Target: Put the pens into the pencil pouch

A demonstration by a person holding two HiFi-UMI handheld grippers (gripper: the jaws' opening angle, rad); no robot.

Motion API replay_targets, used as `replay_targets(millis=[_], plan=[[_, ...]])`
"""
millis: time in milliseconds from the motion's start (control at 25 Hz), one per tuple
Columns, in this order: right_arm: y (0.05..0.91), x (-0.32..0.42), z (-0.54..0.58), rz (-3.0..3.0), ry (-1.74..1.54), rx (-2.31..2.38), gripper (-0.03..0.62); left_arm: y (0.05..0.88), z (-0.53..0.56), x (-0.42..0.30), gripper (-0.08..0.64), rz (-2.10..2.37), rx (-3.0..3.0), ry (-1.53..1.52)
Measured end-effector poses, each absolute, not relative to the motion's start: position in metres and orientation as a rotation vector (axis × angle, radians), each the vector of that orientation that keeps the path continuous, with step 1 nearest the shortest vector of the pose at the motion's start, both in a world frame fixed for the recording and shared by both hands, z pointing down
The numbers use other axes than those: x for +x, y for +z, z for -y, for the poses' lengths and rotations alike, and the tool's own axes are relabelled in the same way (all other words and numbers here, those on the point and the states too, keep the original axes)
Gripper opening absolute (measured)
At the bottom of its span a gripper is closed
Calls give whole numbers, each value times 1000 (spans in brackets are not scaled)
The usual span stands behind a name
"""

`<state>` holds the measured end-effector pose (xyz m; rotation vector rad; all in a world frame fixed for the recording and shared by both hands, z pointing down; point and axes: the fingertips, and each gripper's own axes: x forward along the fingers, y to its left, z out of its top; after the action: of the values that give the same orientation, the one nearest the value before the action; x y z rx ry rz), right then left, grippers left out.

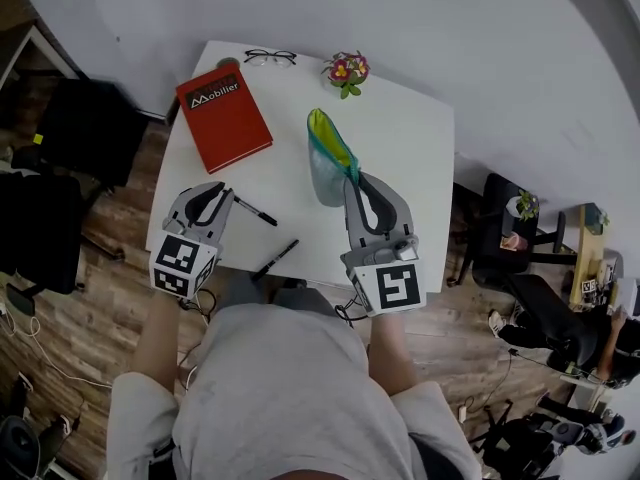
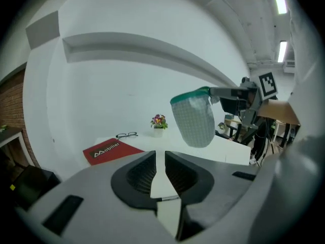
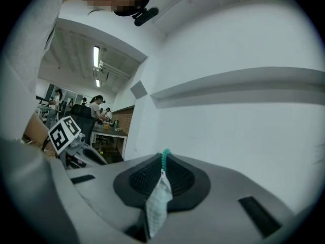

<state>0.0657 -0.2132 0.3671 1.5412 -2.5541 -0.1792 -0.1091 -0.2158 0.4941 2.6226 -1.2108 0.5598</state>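
The pencil pouch is a see-through mesh one with a teal zipper rim. It hangs upright over the white table, and from my head view I look into its open mouth, which shows yellow-green inside. My right gripper is clenched on the pouch at the near side of its rim. In the right gripper view the mesh and the zipper teeth sit pinched between the two pads. In the left gripper view the pouch dangles from that gripper with its rim on top and its rounded bottom hanging down.

Neither pen is in the pouch. A black pen lies flat on the table to the left of the pouch and a little nearer to me. A second black pen lies left of the pouch too, nearer to me again and close to the table's front edge, slanted the other way.

My left gripper is left of the pouch, beyond the first pen. Its jaws are closed on nothing, with only a thin slit between the pads. Its tip is just beside the end of the first pen; I can't tell from here whether the two touch.

Further left of the pouch and towards the far side lies a red book with white lettering. Beyond the pouch, at the table's far edge, are a pair of eyeglasses and a small flower pot.
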Motion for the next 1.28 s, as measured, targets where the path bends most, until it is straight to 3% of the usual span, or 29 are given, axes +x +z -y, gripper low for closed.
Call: replay_targets(millis=[120,200,720,1280], plan=[[367,64,212,2557,-182,1535,48,526,210,-103,41,1084,2640,704],[369,63,212,2550,-177,1530,48,542,205,-98,143,971,2673,802],[377,73,210,2461,-140,1578,48,619,164,-32,164,-50,2891,1622],[381,87,205,2437,-133,1642,48,664,154,-21,161,-599,2620,2005]])
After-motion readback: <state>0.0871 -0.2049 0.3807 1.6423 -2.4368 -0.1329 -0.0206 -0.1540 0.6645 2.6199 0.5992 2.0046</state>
